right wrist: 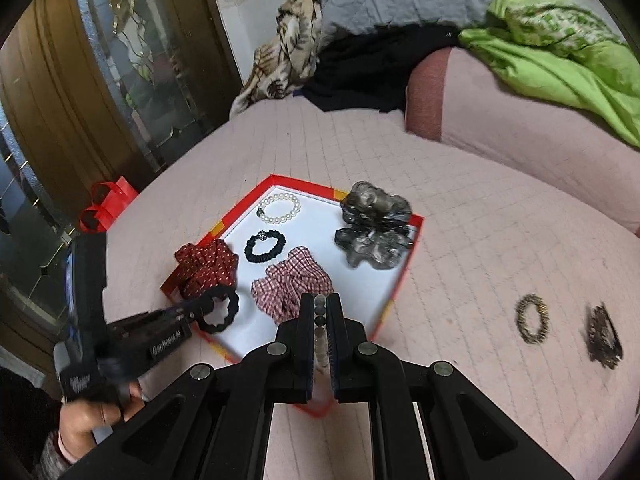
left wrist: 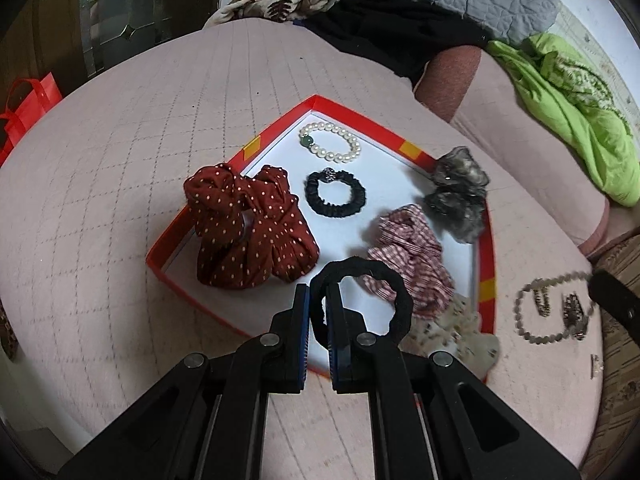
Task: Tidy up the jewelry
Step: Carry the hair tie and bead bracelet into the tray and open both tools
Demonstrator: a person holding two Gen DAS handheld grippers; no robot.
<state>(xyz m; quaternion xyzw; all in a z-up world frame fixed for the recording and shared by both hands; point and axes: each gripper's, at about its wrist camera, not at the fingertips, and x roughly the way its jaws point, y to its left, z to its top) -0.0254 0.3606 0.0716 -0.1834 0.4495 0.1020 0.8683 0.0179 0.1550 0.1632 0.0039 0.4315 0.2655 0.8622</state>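
Observation:
A red-rimmed white tray (left wrist: pixel 486 240) (right wrist: pixel 404 276) lies on the pink quilted sofa. In it are a pearl bracelet (left wrist: pixel 332 142) (right wrist: pixel 280 208), a thin black scrunchie (left wrist: pixel 335 193) (right wrist: pixel 266 246), a red polka-dot scrunchie (left wrist: pixel 248 228) (right wrist: pixel 204 266), a checked scrunchie (left wrist: pixel 412 256) (right wrist: pixel 292 280) and a grey scrunchie (left wrist: pixel 456 196) (right wrist: pixel 374 230). My left gripper (left wrist: pixel 319 300) (right wrist: pixel 200 312) is shut on a thick black hair tie (left wrist: pixel 396 300) (right wrist: pixel 224 308) above the tray's near part. My right gripper (right wrist: pixel 320 312) is shut on a grey bead bracelet (right wrist: pixel 320 312) (left wrist: pixel 552 308) over the tray's near edge.
A beaded ring (right wrist: pixel 532 318) and dark hair clips (right wrist: pixel 604 340) (left wrist: pixel 574 314) lie on the sofa right of the tray. A speckled cloth piece (left wrist: pixel 460 336) sits at the tray's near corner. Green, black and grey fabrics (right wrist: pixel 552 48) pile at the back. A red bag (right wrist: pixel 108 204) stands left.

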